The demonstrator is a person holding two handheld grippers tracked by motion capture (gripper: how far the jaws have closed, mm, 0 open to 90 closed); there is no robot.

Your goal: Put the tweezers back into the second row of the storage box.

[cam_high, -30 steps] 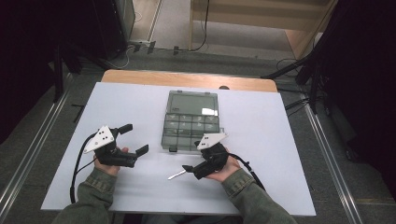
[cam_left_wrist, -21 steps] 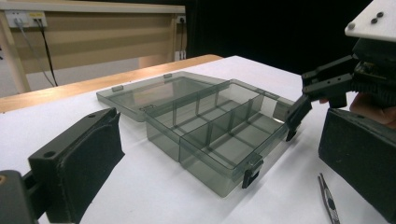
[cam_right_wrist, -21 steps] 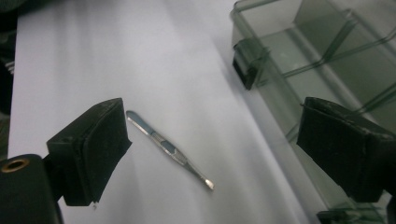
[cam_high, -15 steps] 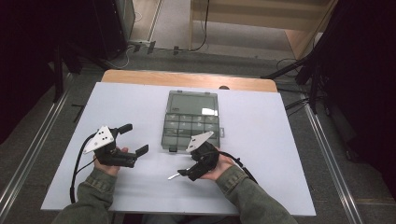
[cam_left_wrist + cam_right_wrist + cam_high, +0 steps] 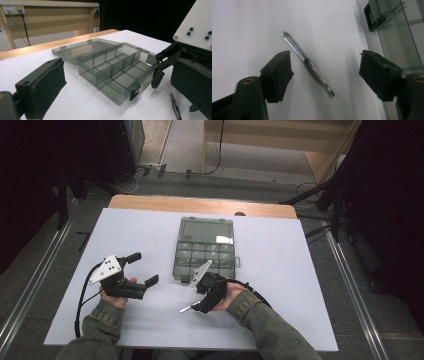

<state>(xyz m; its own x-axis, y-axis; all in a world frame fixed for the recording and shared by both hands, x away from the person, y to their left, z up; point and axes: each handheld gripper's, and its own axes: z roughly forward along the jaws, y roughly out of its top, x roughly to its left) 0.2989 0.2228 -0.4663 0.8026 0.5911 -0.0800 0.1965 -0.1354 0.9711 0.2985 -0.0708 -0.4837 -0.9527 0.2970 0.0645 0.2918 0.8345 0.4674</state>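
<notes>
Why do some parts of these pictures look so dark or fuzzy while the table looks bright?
High view: the white table is evenly lit, the room around it falls into near black.
Left gripper view: the close jaw pad is soft, and the smoky organizer box shows pale reflections on its open lid.
Right gripper view: the tweezers gleam and look fairly sharp between blurred black pads; shadow darkens the table toward the box.

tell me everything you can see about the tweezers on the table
The tweezers are slim, shiny metal with a rounded end, a squared-off end and a small marking near the middle. They lie flat on the white table, just short of the open, smoke-tinted compartment box and apart from it. The right gripper hovers over them, its jaws having just been closing, with the tweezers lying between the black fingers; neither touches them yet.
</notes>
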